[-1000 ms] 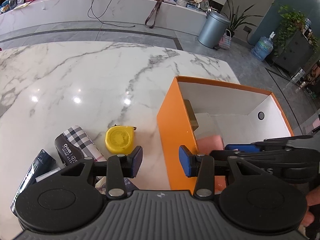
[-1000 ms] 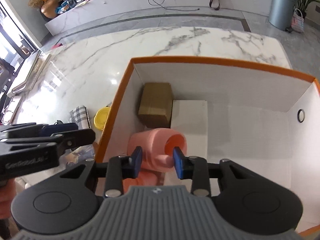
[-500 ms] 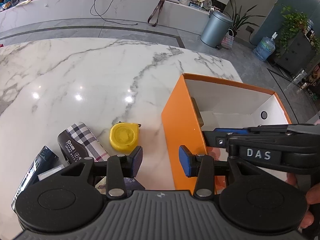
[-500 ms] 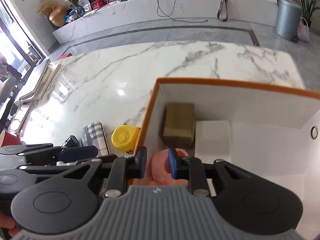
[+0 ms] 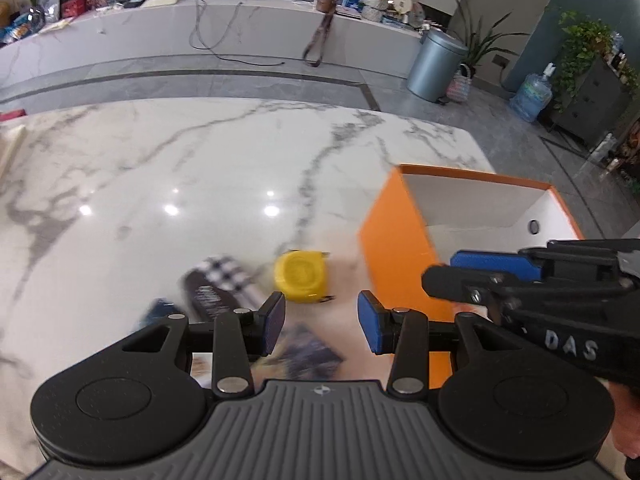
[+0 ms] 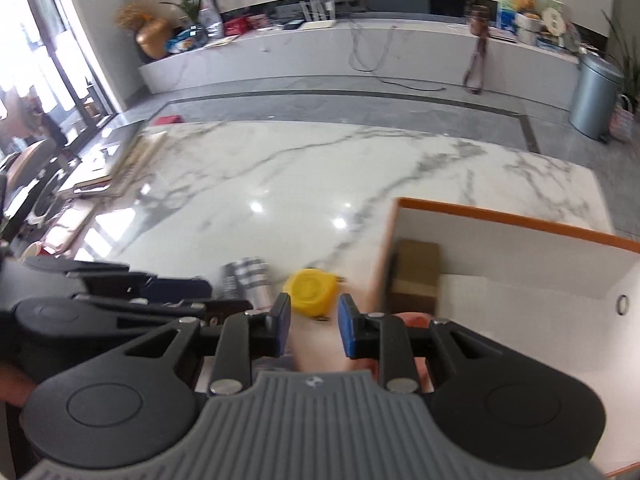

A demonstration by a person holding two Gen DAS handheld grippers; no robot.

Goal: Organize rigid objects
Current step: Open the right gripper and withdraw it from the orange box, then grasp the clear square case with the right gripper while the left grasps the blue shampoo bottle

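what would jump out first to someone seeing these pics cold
The bright orange box with its white inside stands out first, sitting at the right of the white marble table. Next comes the yellow tape measure lying on the marble just left of the box, beside a blurred checked item. A brown carton sits inside the box against its left wall.

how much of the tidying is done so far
Done: a brown carton and something pink lie inside the orange box. In hand: nothing. The left gripper is open and empty, and the right gripper is shut on nothing. Left: the yellow tape measure, a plaid item and a dark package lie out on the marble table.
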